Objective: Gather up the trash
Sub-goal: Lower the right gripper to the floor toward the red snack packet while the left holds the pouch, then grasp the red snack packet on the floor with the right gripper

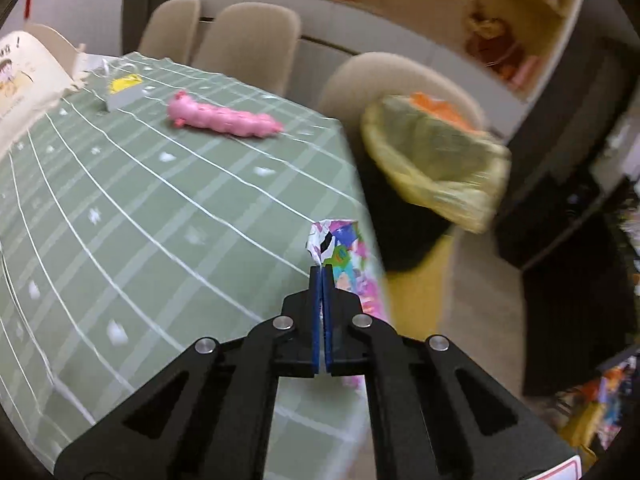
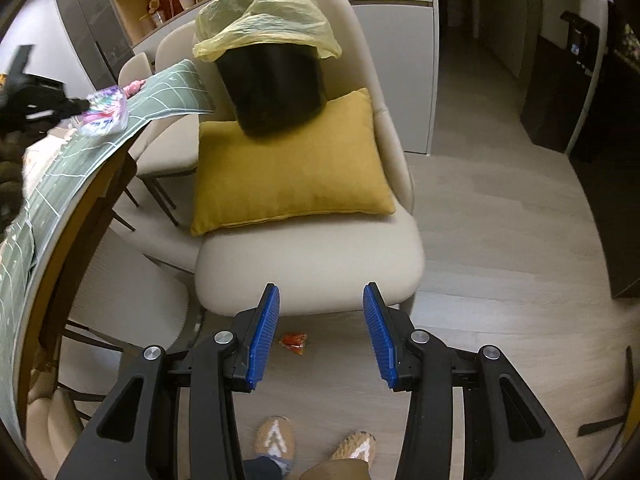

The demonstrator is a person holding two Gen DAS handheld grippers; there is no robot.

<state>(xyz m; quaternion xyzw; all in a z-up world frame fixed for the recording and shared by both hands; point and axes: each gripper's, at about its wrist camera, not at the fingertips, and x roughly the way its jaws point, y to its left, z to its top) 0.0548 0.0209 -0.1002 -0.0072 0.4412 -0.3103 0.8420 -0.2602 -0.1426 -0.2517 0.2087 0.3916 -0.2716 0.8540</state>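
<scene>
My left gripper [image 1: 322,268] is shut on a colourful printed wrapper [image 1: 344,256] and holds it over the right edge of the green checked table [image 1: 160,208]. The wrapper also shows in the right wrist view [image 2: 105,112], held by the left gripper [image 2: 82,103]. A black bin with a yellow liner [image 1: 436,160] stands on a chair to the right of the table; it shows in the right wrist view [image 2: 276,76] on a yellow cushion [image 2: 292,168]. My right gripper [image 2: 320,304] is open and empty above the floor, over a small orange wrapper [image 2: 295,342].
A pink caterpillar toy [image 1: 224,118], a grey box [image 1: 122,98] and a yellow item [image 1: 122,82] lie at the table's far end. Beige chairs [image 1: 248,44] line the far side. The cream chair [image 2: 312,256] holds cushion and bin. Slippered feet [image 2: 276,440] stand below.
</scene>
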